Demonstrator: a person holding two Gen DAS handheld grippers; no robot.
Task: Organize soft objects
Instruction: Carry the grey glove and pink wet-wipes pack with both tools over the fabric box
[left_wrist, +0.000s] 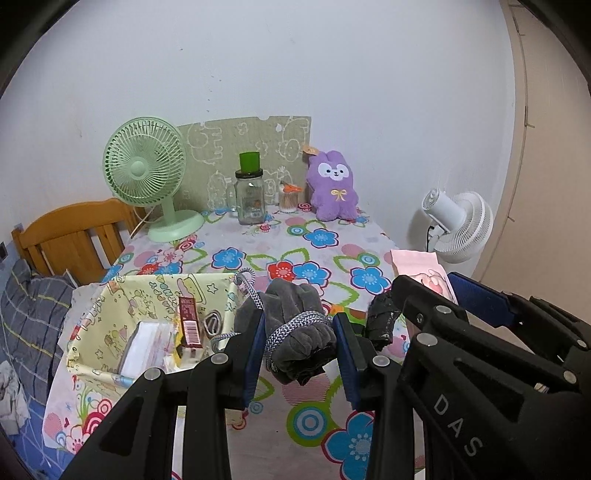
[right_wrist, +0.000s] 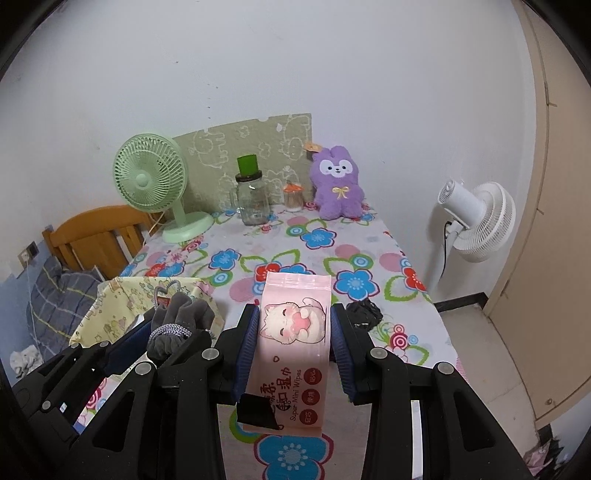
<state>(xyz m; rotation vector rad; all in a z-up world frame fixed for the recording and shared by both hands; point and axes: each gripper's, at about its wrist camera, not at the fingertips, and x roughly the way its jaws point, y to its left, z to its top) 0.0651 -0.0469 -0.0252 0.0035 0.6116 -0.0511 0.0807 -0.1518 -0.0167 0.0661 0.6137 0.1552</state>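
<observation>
Pink wipes pack (right_wrist: 291, 354): "Super Mini Wipes", beside Chinese characters
Right gripper (left_wrist: 417, 299) arm: "DAS"
Red box (left_wrist: 190, 325) in fabric basket (left_wrist: 107, 354): barcode, text unreadable

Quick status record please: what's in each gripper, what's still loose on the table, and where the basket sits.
left gripper: jaws shut on grey cloth bundle tied with cord
right gripper: jaws shut on pink wipes pack
basket: yellow fabric, at the table's left edge, already holds a few items
loose on table: small black item; purple plush toy at the back
</observation>
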